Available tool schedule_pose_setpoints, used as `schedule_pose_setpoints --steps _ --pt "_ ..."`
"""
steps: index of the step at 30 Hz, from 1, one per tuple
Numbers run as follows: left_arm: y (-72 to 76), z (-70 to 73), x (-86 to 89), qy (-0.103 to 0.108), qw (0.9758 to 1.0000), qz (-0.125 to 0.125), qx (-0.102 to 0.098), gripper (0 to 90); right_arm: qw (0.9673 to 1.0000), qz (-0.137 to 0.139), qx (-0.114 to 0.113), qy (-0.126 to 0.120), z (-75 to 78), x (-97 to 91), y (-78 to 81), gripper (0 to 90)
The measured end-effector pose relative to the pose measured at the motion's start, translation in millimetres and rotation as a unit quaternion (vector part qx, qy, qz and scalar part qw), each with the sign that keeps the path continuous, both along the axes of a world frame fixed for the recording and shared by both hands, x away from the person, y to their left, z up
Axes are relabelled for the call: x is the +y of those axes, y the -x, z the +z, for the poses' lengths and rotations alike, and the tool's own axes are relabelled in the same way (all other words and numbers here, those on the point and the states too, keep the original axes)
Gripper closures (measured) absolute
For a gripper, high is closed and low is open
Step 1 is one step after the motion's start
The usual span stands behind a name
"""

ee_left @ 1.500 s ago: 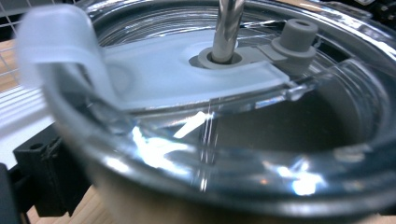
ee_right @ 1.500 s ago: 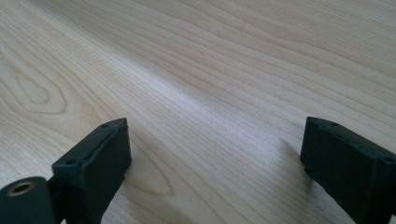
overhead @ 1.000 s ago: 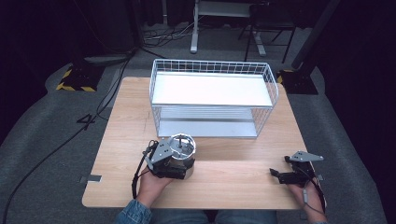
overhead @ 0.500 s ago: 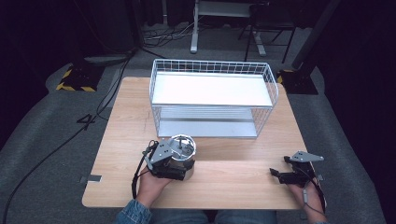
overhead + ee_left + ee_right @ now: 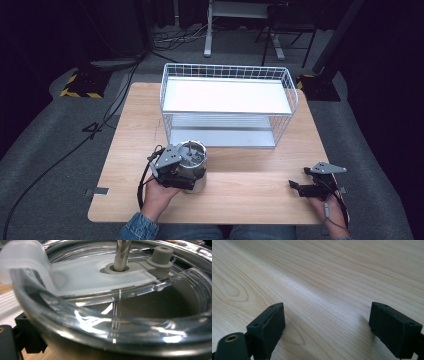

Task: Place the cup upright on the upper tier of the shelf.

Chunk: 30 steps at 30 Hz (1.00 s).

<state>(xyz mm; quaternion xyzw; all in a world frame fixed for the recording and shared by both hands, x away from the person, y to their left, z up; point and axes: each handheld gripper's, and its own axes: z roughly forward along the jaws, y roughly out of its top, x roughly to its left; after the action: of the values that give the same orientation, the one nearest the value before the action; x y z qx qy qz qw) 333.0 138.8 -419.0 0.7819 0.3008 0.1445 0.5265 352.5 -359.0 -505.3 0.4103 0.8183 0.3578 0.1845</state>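
No movement — left tongs on tumbler

The place looks like a lab or recording studio set up for filming tabletop work. A light wooden table stands alone on grey carpet with black, unlit surroundings on all sides. Black cables trail across the floor, and one stand base is marked with yellow-and-black hazard tape. Grey metal stand legs rise behind the table. On it stands a white wire two-tier rack, bare like a staged prop.
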Motion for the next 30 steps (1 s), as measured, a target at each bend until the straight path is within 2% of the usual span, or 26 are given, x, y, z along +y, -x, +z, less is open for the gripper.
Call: schedule_pose_setpoints --steps 8,14,21,30 --pt "-1.3 25.7 6.8 0.002 1.0 -0.001 -0.007 3.6 1.0 -0.003 0.001 -0.002 0.1 0.8 0.5 15.0" --pt "-3.9 43.7 12.6 0.017 0.9998 -0.002 -0.005 3.6 1.0 -0.003 0.001 -0.002 0.2 0.7 0.5 15.0" --pt "-8.2 64.7 14.9 0.018 0.9997 -0.006 -0.014 3.6 1.0 -0.003 0.001 -0.002 0.2 0.7 0.5 15.0" --pt "-12.2 81.3 18.6 0.038 0.999 -0.005 -0.021 3.6 1.0 -0.003 0.001 -0.002 0.1 0.7 0.5 15.0"
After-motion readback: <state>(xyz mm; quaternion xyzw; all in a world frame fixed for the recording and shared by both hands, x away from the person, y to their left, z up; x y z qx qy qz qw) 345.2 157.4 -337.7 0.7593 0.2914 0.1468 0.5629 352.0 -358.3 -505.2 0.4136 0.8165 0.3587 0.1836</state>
